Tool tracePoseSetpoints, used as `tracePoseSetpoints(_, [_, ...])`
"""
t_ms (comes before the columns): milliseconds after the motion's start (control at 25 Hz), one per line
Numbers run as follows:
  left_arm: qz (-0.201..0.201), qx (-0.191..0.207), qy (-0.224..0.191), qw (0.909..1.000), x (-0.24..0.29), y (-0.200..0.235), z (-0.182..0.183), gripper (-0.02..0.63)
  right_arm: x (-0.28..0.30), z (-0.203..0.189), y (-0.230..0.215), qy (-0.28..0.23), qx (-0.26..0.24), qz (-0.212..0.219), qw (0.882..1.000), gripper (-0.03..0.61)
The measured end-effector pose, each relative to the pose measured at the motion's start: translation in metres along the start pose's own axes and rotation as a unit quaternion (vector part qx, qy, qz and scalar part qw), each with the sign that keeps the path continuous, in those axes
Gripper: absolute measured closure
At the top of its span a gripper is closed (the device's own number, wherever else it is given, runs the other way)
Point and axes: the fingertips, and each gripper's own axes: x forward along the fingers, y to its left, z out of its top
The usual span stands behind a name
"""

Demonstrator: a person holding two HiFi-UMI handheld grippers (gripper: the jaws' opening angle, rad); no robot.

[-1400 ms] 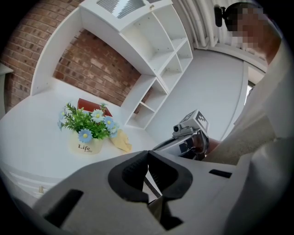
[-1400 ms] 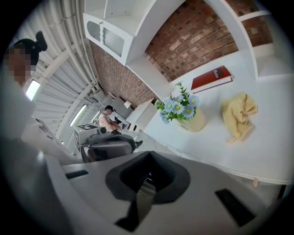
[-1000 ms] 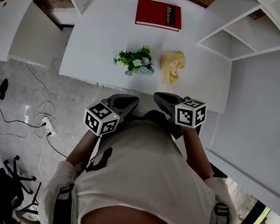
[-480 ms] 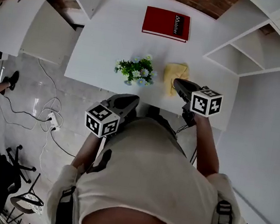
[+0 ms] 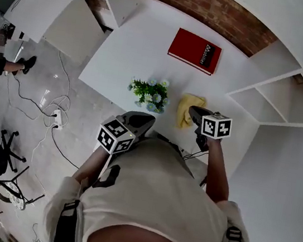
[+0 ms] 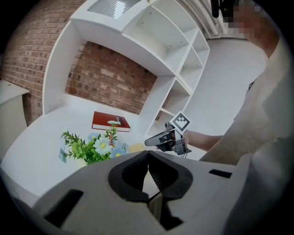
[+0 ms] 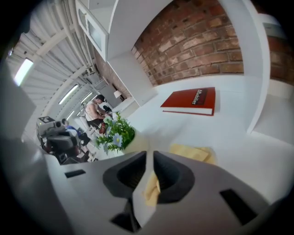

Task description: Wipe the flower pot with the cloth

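White table [image 5: 127, 40]. Red book [image 5: 194, 51], white lettering, far side. Yellow cloth [image 5: 186, 110], near right. Green leaves, pale blue and white blooms in flower pot [image 5: 151, 93]. Red-brown brick wall [image 5: 213, 11]. Grey left gripper [image 5: 147, 118], right gripper [image 5: 193, 110]; black-and-white square markers on cubes.

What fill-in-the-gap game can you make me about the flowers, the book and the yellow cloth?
The book on the table is ____.
The cloth beside the flower pot is ____.
The right tongs point at the ____.
The left tongs are shut and hold ____.
Missing words: red, yellow, cloth, nothing.
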Motion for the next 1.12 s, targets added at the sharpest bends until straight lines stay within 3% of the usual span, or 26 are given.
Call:
tracePoseSetpoints(80, [0.013,-0.004,-0.006,0.9999,-0.001,0.003,0.004,0.592,0.009,-0.006,-0.004,0.029,-0.012,0.007,0.999,0.422])
tracePoseSetpoints(280, [0.05,-0.031,-0.02,0.9981,0.0,0.013,0.004,0.592,0.031,-0.013,-0.03,0.073,-0.055,-0.034,0.995,0.277])
tracePoseSetpoints(360, [0.058,-0.036,-0.021,0.9974,0.003,0.011,0.004,0.592,0.032,-0.016,-0.043,0.086,-0.068,-0.054,0.993,0.253])
tracePoseSetpoints(600, [0.093,-0.057,-0.02,0.9938,0.001,0.015,0.01,0.592,0.052,-0.027,-0.07,0.143,-0.11,-0.076,0.981,0.262])
tracePoseSetpoints(720, [0.112,-0.065,-0.016,0.9914,0.004,0.027,-0.009,0.592,0.073,-0.039,-0.087,0.132,-0.121,-0.075,0.981,0.327])
tracePoseSetpoints(800, [0.116,-0.07,-0.015,0.9906,0.004,0.031,-0.017,0.592,0.074,-0.046,-0.091,0.132,-0.128,-0.065,0.981,0.431])
tracePoseSetpoints(880, [0.114,-0.074,-0.019,0.9906,0.002,0.035,-0.016,0.592,0.068,-0.049,-0.092,0.138,-0.107,-0.057,0.983,0.48])
tracePoseSetpoints(1120, [0.114,-0.053,-0.032,0.9916,-0.039,0.056,-0.015,0.592,0.065,-0.046,-0.063,0.145,-0.069,-0.061,0.985,0.5])
